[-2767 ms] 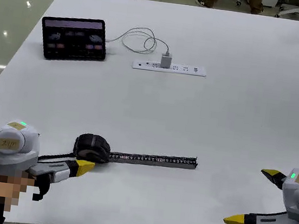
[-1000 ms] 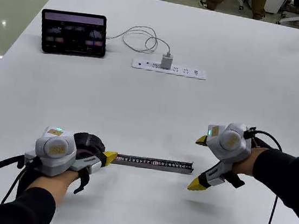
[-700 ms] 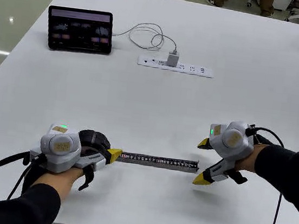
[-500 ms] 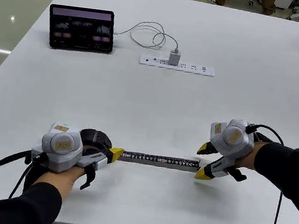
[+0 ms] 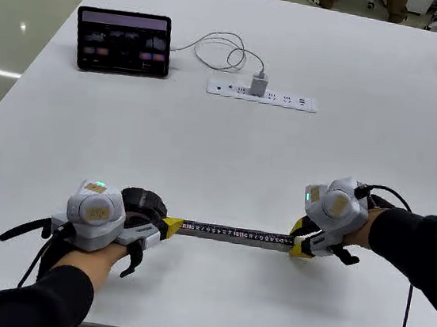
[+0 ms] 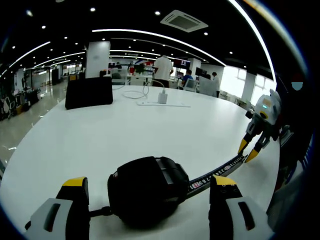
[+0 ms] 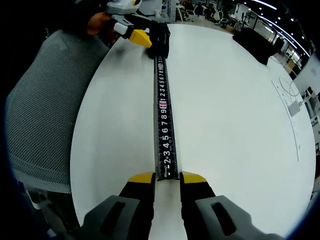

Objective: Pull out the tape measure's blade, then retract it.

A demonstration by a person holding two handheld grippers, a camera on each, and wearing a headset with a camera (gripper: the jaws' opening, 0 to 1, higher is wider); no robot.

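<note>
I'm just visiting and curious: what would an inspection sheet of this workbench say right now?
Surface: white table, smooth.
Job's things: black tape measure; its blade is pulled out and lies flat on the table.
Clutter: tablet, power strip with a charger, at the far side.
Tools: left tool open, jaws either side of the tape measure; right tool shut on the blade's end.
Cables: white cable from charger to tablet; black cable by the right sleeve.
Surroundings: glossy floor; office with people behind.
</note>
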